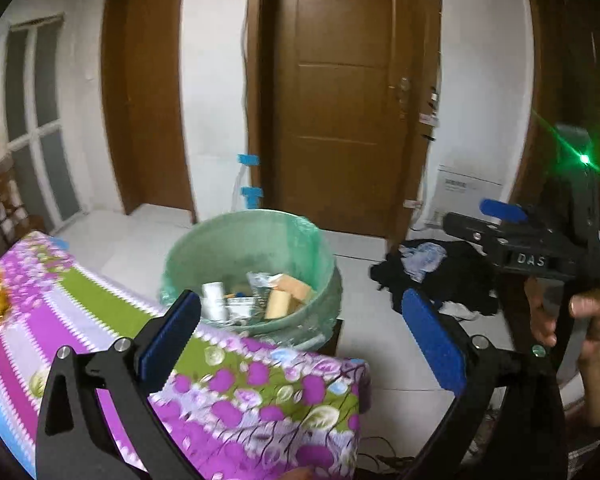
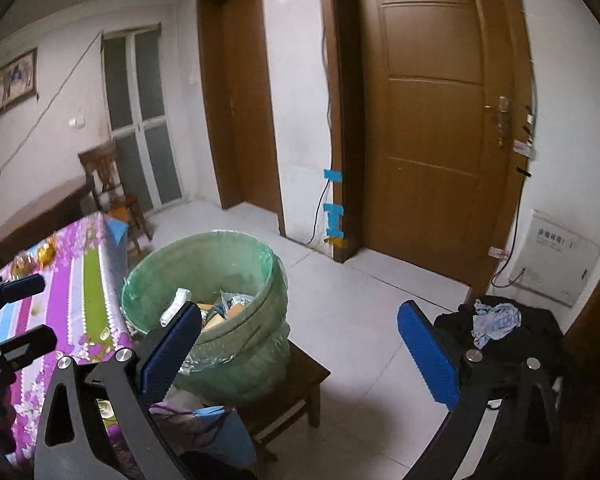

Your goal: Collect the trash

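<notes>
Beside the table (image 2: 66, 280) with its flowered cloth, a green bin (image 2: 204, 280) lined with a green bag stands on a low wooden stool (image 2: 300, 380). Inside lie trash (image 1: 256, 296): boxes, wrappers, a white bottle. Both the left gripper (image 1: 300, 328) and the right gripper (image 2: 296, 352) stand wide apart, empty.

Dim, flat indoor light fills both views, its source perhaps overhead. A green lens flare (image 1: 585, 158) glares at the left view's right edge. Fisheye bends the door (image 2: 432, 120) frames, corners go black, and edges smear softly.
</notes>
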Demonstrator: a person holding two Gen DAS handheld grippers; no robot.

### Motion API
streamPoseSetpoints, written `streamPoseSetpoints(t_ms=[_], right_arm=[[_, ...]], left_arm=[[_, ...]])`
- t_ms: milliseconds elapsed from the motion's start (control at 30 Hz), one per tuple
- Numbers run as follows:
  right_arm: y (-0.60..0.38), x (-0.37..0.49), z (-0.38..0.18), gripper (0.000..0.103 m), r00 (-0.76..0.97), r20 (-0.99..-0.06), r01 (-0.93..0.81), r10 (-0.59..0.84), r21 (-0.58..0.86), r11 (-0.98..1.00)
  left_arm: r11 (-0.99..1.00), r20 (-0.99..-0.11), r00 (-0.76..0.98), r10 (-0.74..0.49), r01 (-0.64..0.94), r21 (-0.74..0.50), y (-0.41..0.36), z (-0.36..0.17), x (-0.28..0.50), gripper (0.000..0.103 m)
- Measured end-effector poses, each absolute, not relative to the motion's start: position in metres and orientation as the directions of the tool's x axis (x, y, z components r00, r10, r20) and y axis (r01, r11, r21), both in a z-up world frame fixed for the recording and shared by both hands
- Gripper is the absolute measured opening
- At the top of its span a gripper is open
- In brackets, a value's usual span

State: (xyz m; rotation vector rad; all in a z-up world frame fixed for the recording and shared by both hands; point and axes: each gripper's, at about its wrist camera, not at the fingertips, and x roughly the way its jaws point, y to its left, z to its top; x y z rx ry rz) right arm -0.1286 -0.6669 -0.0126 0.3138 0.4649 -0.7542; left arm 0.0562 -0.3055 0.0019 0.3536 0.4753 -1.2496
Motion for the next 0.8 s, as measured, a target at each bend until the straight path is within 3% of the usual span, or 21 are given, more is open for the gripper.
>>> streamPoseSetpoints(t_ms=[133,500,800], right_arm=[[-0.653,-0.143,-0.023,0.098,0.671,-0.528,0.687,-0.520,0.181,0.703],[-0.603,-0.123,-0.016,0.098,0.699,-0.498,0.598,-0.512,0.015,0.801],[-0.617,-0.130,-0.014,0.098,0.691,-0.504,0.589,-0.519,-0.025,0.808]], left_arm=[[0.331,-0.512,0.301,-0.805,0.943,0.034,-0.290,0.004,0.048,0.097],[0.398,-0.521,0.354,-0.777,0.917,0.030,-0.272,0.000,0.050,0.097],[0.388,-0.542,0.332,-0.772,0.921,0.012,-0.273,-0.002,0.053,0.097]])
